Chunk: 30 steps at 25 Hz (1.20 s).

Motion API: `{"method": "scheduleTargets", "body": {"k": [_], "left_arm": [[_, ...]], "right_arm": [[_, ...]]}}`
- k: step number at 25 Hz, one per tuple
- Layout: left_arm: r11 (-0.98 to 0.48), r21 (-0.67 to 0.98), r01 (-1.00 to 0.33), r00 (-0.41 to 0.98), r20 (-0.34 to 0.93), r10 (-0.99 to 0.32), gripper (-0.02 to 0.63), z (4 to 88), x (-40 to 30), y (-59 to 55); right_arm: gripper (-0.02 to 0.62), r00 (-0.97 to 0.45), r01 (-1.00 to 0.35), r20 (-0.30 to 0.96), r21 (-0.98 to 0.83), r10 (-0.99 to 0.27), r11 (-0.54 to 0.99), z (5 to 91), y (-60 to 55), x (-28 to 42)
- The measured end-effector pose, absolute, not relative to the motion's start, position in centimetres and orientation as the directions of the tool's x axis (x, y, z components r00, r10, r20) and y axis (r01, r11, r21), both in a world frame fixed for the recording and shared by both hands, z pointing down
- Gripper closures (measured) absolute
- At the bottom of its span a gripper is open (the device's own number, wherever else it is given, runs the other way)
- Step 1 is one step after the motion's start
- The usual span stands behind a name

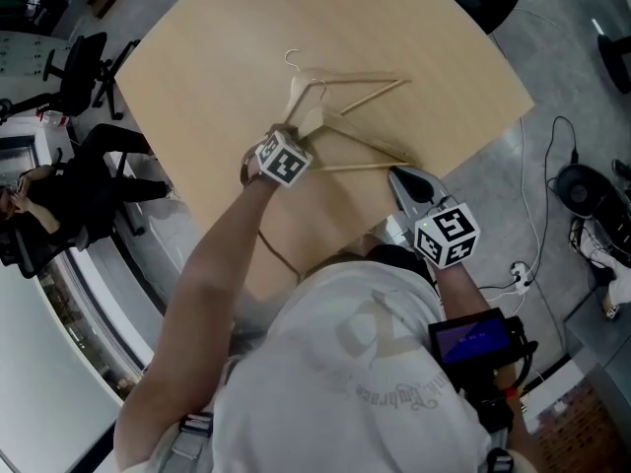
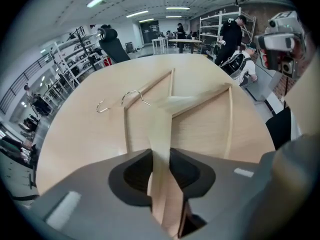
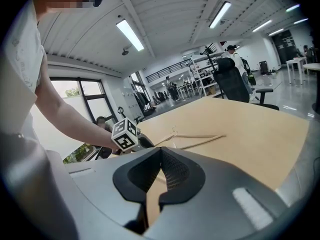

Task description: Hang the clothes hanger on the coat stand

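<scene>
Left gripper view: left gripper (image 2: 161,153) clamps the clothes hanger (image 2: 160,126), right gripper (image 3: 160,151) closed empty; a lift could snag the overlapping second hanger (image 2: 126,131).

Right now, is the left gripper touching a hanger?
Touching: in the left gripper view, the left gripper has both jaws against a hanger arm.

From where I stand this is a big open lab or workshop hall: long strip lights (image 3: 131,35) overhead, metal storage racks (image 2: 214,28), rolling office chairs (image 1: 81,67), a pale wooden worktable (image 1: 217,47), and cables (image 1: 539,215) trailing over the grey floor (image 1: 498,180).
</scene>
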State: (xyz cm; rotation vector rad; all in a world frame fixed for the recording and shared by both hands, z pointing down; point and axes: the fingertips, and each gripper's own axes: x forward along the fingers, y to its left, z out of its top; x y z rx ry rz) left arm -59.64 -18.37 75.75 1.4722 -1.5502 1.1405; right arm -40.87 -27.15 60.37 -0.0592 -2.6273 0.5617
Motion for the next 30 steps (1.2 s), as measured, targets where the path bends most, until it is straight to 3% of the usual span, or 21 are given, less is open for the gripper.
{"method": "scheduleTargets", "body": {"k": [12,30], "left_arm": [[0.034,-0.415,-0.909,-0.364,0.753,-0.549,0.500,69.5,-57.5,-18.0],[0.130,-0.449,-0.884,-0.407,0.602,-0.686,0.500,62.3,-51.9,-12.9]], "right_arm": [[0.581,-0.902,-0.035,0.407,-0.396,0.141,0.918,59.9,-26.4,-40.1],[0.581,-0.932,-0.048,0.356,-0.308,0.068,0.950,55.5,-21.5,-36.8]]}}
